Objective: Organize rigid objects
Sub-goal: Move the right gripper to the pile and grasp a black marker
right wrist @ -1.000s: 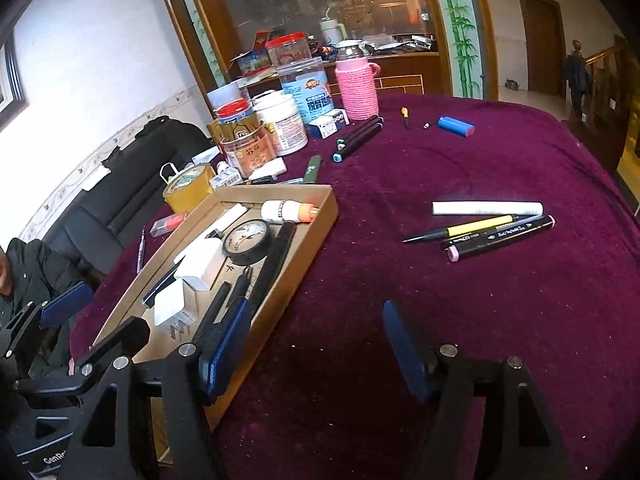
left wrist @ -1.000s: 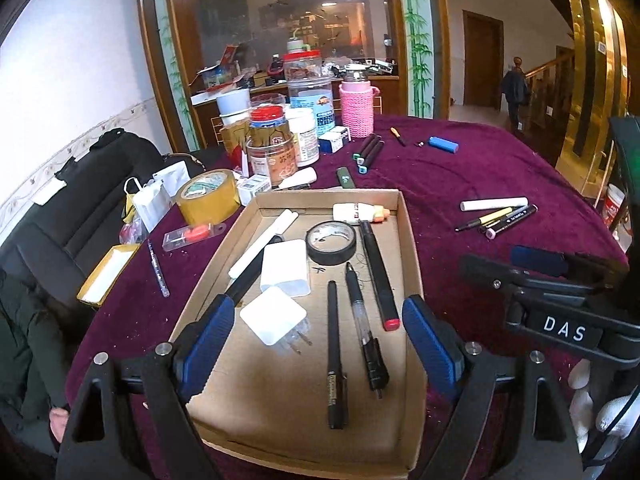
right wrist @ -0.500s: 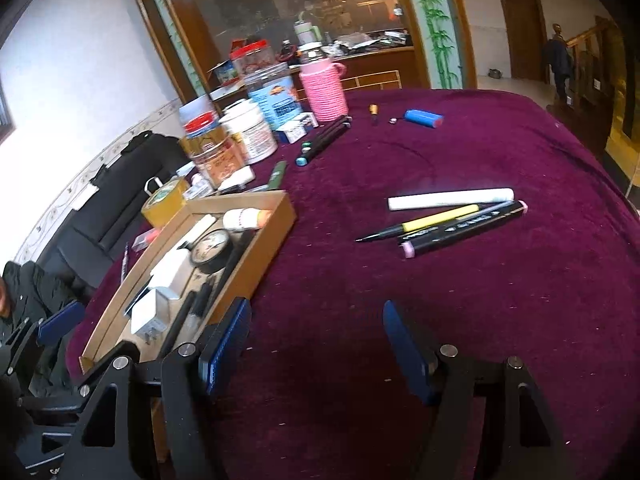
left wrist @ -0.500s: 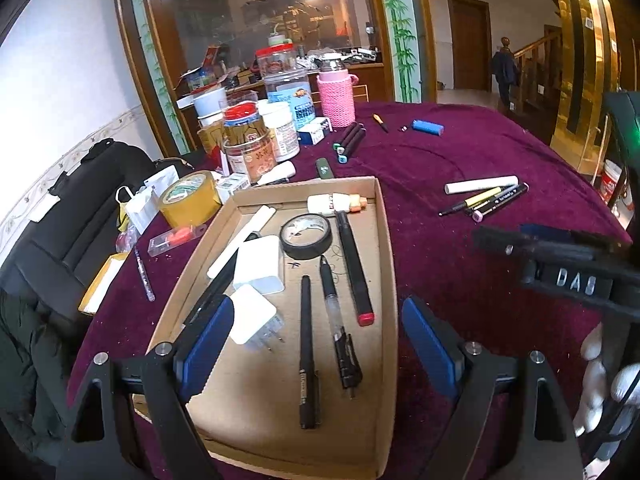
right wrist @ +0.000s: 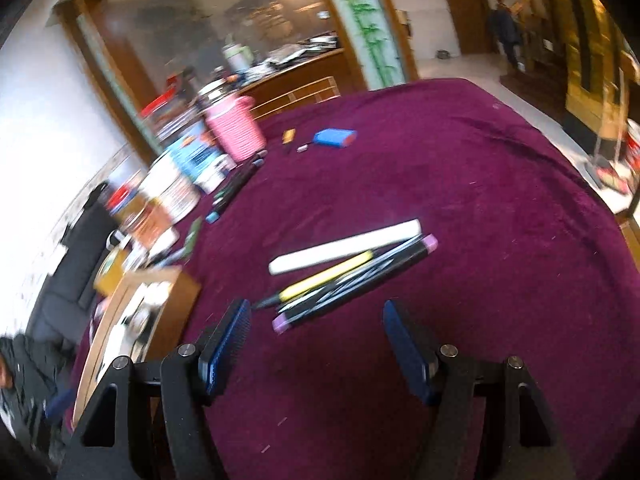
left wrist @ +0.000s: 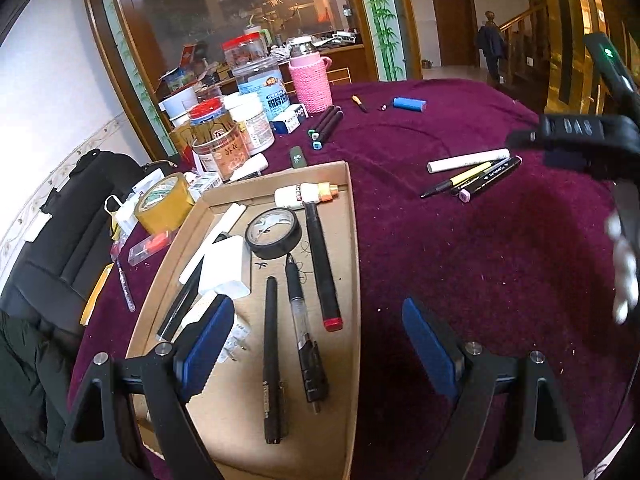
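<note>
Pens [right wrist: 344, 276] lie bunched on bare maroon cloth [right wrist: 460, 184], well right of cardboard tray [right wrist: 182, 280] edge; R gripper [right wrist: 316, 344] just short of them, jaws apart, empty. L gripper [left wrist: 316, 344] likewise, straddling tray's right wall.

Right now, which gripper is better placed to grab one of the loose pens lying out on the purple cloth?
Right. The right gripper is open with the pen cluster just ahead of its fingertips. The left gripper hangs over the cardboard tray, well short of those pens.
</note>
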A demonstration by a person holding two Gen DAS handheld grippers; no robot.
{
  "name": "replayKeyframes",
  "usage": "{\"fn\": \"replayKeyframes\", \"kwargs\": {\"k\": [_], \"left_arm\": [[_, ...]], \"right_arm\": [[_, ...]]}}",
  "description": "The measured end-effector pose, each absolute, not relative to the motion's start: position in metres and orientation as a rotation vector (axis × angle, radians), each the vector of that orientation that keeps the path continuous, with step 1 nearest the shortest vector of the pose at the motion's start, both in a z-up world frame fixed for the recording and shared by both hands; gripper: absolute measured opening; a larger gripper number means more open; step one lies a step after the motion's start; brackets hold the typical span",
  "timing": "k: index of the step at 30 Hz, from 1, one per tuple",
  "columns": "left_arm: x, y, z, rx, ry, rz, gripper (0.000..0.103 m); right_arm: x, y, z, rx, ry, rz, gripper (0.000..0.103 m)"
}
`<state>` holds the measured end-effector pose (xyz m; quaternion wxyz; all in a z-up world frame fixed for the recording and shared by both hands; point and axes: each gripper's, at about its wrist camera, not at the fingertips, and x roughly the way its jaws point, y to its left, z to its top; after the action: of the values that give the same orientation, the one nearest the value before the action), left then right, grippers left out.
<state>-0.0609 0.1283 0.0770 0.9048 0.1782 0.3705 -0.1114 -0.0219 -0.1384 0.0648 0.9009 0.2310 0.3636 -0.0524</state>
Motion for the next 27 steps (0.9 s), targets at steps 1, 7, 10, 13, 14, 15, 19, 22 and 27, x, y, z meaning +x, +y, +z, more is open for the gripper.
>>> {"fn": "replayKeyframes", "kwargs": {"k": [1, 7, 10, 13, 14, 15, 19, 22, 27], "left_arm": [[-0.06, 0.127, 0.076, 0.373, 0.769, -0.229, 0.085], [-0.056, 0.119, 0.074, 0.4, 0.783, -0.228, 0.085], [-0.055, 0.116, 0.075, 0.399, 0.786, -0.234, 0.085], [-0.055, 0.113, 0.074, 0.402, 0.79, -0.242, 0.085], [-0.055, 0.113, 0.074, 0.403, 0.792, -0.246, 0.085], [-0.056, 0.112, 0.074, 0.404, 0.793, -0.25, 0.085], [-0.057, 0.112, 0.073, 0.404, 0.798, -0.258, 0.085], [-0.056, 0.114, 0.074, 0.387, 0.808, -0.267, 0.085], [-0.055, 0.12, 0.076, 0.344, 0.814, -0.299, 0.085]], "right_arm": [[-0.017, -0.151, 0.062, 0.497, 0.751, -0.132, 0.073], [0.012, -0.21, 0.048, 0.614, 0.732, -0.218, 0.073], [0.031, -0.229, 0.041, 0.674, 0.755, -0.19, 0.073], [0.049, -0.239, 0.03, 0.708, 0.778, -0.148, 0.073], [0.053, -0.239, 0.027, 0.717, 0.783, -0.124, 0.073], [0.06, -0.238, 0.023, 0.727, 0.797, -0.087, 0.073], [0.069, -0.213, 0.014, 0.703, 0.869, 0.061, 0.075], [0.061, -0.18, 0.015, 0.624, 0.939, 0.193, 0.075], [0.025, -0.133, 0.018, 0.463, 1.045, 0.383, 0.075]]}}
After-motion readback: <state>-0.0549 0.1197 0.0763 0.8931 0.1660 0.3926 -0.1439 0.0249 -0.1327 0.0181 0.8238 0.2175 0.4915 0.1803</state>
